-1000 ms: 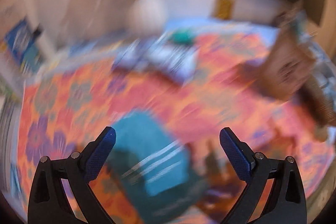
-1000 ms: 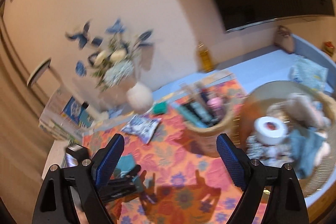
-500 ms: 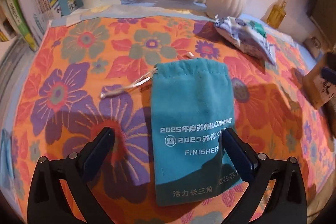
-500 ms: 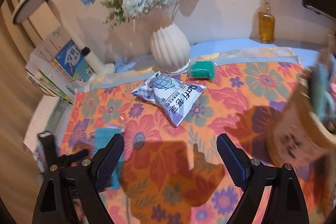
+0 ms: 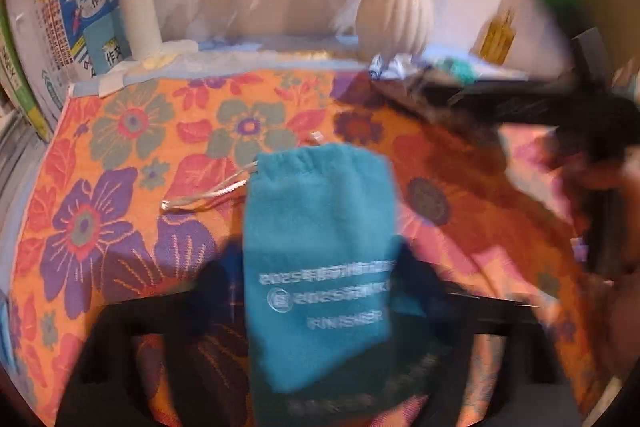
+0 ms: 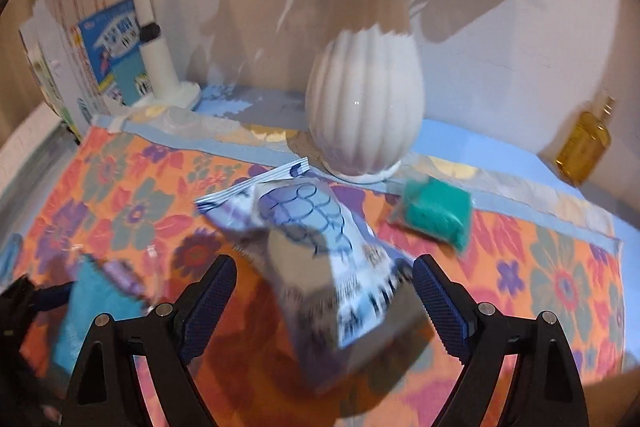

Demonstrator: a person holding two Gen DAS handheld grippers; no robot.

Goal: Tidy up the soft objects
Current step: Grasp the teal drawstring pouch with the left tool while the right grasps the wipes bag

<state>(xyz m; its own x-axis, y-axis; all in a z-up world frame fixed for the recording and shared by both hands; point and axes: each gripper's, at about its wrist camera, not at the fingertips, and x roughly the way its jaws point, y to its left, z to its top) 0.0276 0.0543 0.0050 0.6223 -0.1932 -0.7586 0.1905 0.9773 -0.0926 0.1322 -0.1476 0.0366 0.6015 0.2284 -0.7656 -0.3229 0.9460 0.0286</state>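
A teal drawstring pouch point(image 5: 320, 259) with white print lies on the flowered cloth point(image 5: 132, 147). My left gripper point(image 5: 320, 291) is down around its lower half, blurred, with a finger close on each side; it also shows in the right wrist view point(image 6: 96, 303). A white and blue snack packet point(image 6: 320, 247) lies on the cloth before the vase. My right gripper point(image 6: 324, 291) is open with the packet between its fingers. A small teal packet point(image 6: 436, 211) lies to its right.
A white ribbed vase point(image 6: 364, 111) with flowers stands at the back. A white lamp base point(image 6: 160, 67) and books point(image 6: 108, 47) stand at the back left, a yellow bottle point(image 6: 584, 143) at the back right. The right gripper's arm point(image 5: 560, 107) crosses the left wrist view.
My left gripper has dropped onto the pouch and its fingers have closed in on it. My right gripper has moved in over the snack packet, which now lies between its fingers.
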